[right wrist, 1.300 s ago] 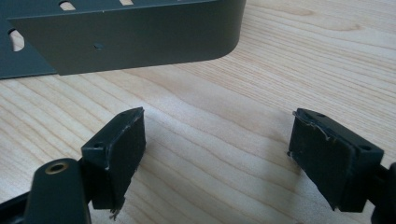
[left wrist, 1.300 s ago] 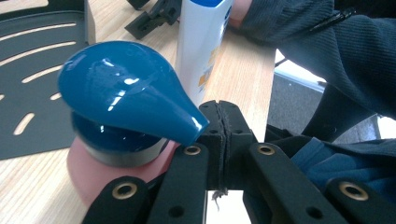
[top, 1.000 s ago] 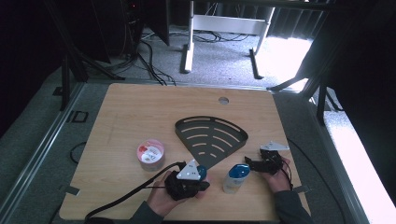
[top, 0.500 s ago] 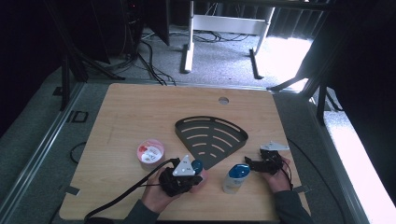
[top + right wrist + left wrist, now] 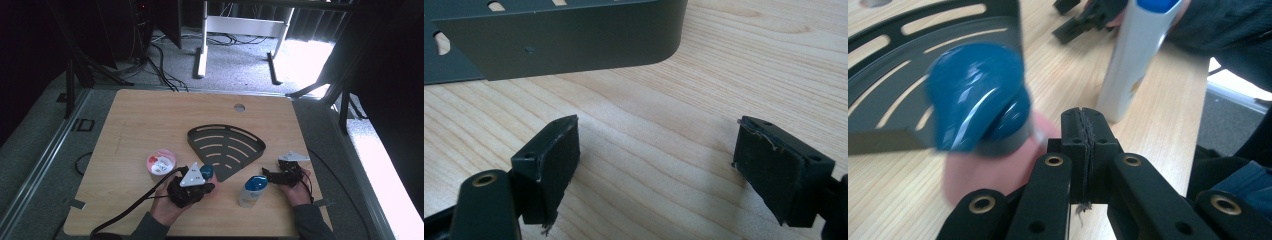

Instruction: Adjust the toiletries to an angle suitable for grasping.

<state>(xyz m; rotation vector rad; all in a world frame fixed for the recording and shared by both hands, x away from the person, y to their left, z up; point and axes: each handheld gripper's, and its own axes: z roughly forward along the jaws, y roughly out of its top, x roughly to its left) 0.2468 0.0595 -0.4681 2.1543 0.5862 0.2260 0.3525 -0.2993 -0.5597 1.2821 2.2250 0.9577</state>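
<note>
My left gripper (image 5: 209,187) lies near the table's front edge, its jaws shut (image 5: 1083,117) with nothing between them. A glossy blue rounded object (image 5: 978,105), blurred, rests against a finger of that hand just left of the jaws, at the tray's edge (image 5: 207,172). A white bottle with a blue cap (image 5: 251,190) stands upright ahead of the jaws (image 5: 1135,55). My right gripper (image 5: 267,176) rests right of the bottle, open (image 5: 659,155) over bare wood, facing the wall of the black fan-shaped slotted tray (image 5: 574,40).
The black tray (image 5: 225,131) lies in the middle of the wooden table (image 5: 150,120). A pink-and-white round tub (image 5: 161,162) sits left of my left gripper. A cable hole (image 5: 239,107) is near the far edge. Cables trail off the front.
My left gripper has shifted slightly to the left, and the blue object went with the hand. The right gripper and the bottle have stayed put.
</note>
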